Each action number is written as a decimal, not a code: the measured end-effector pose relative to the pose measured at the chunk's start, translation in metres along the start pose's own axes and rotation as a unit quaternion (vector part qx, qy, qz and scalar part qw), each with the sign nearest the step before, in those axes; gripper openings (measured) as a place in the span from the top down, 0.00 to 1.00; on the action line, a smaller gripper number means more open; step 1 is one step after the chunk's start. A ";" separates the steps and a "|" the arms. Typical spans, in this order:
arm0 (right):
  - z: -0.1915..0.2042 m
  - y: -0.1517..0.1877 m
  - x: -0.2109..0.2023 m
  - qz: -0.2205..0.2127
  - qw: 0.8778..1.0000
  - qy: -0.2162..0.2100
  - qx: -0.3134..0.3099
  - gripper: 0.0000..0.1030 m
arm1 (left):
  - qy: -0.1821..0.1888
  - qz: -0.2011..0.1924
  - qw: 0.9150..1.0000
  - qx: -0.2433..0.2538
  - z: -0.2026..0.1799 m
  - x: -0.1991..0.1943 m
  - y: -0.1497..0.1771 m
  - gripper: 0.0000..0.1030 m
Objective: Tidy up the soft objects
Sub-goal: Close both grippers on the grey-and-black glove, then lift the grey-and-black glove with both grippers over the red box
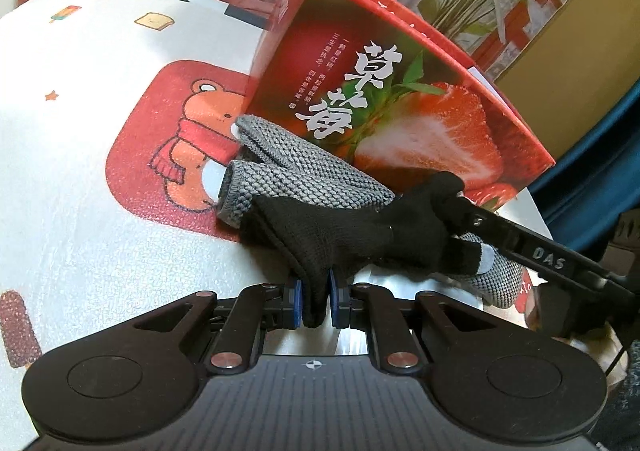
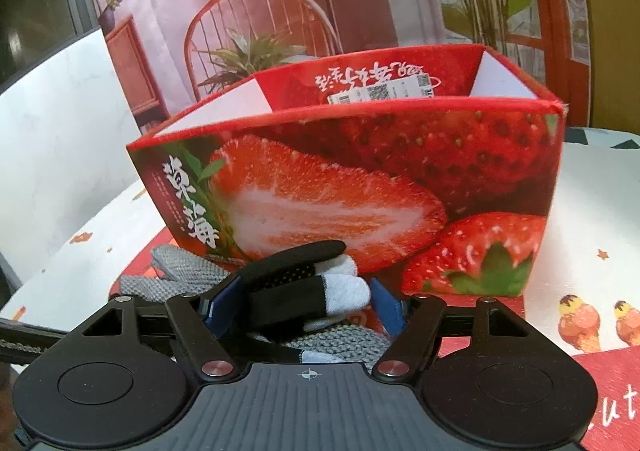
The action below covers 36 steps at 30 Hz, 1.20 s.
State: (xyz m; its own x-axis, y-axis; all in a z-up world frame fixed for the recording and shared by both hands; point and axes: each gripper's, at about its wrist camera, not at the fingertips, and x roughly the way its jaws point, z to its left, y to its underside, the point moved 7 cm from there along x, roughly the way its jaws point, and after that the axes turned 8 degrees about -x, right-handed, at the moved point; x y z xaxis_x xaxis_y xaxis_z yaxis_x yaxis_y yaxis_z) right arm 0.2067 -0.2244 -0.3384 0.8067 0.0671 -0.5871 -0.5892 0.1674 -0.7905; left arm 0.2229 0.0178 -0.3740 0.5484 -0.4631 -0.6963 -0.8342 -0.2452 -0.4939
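Note:
A black and grey knit glove (image 1: pixel 344 219) lies on the tablecloth in front of a red strawberry box (image 1: pixel 400 99). My left gripper (image 1: pixel 316 303) is shut on the glove's black cuff. My right gripper (image 2: pixel 306 297) comes in from the right in the left wrist view; its finger (image 1: pixel 520 243) lies along the glove's finger end. In the right wrist view its blue pads (image 2: pixel 386 301) stand wide apart around the glove's grey-tipped fingers (image 2: pixel 344 287), not pinching them. The open-topped box (image 2: pixel 360 187) stands just behind the glove.
The cartoon-print tablecloth (image 1: pixel 100 131) covers the table, with a red bear patch (image 1: pixel 180 139) left of the glove. A printed backdrop (image 2: pixel 280 11) of a chair and plants stands behind the box. The table edge (image 1: pixel 536 207) runs at the right.

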 end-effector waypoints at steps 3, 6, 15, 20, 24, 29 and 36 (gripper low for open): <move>0.001 0.006 0.006 0.002 1.000 0.004 -0.007 0.34 | 0.002 -0.001 1.000 0.001 0.001 0.001 0.000 0.85; -0.001 0.011 0.007 -0.003 1.000 0.005 -0.008 0.31 | 0.003 -0.003 1.000 0.001 0.002 0.000 0.000 0.85; -0.008 0.015 0.009 -0.003 1.000 -0.005 0.005 0.27 | 0.003 -0.009 1.000 0.005 -0.001 0.002 0.000 0.85; -0.009 0.015 0.010 0.002 1.000 -0.012 0.014 0.28 | 0.003 -0.009 1.000 0.007 -0.001 0.002 0.000 0.85; -0.008 0.012 0.011 0.010 0.999 -0.027 0.028 0.38 | -0.001 -0.009 1.000 0.011 -0.002 0.002 0.000 0.85; 0.003 0.005 0.005 0.012 0.999 -0.033 0.009 0.57 | -0.013 -0.005 1.000 0.028 -0.007 0.003 0.000 0.86; 0.015 -0.017 -0.021 -0.018 0.999 -0.040 -0.023 0.86 | -0.014 -0.029 0.998 0.045 -0.017 -0.014 -0.007 0.86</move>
State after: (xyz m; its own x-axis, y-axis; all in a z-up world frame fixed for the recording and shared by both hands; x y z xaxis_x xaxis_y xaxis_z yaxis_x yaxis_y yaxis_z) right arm 0.2004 -0.2142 -0.3096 0.8278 0.1405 -0.5431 -0.5590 0.1261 -0.8195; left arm 0.2203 0.0119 -0.3522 0.5979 -0.4269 -0.6785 -0.7931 -0.1926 -0.5778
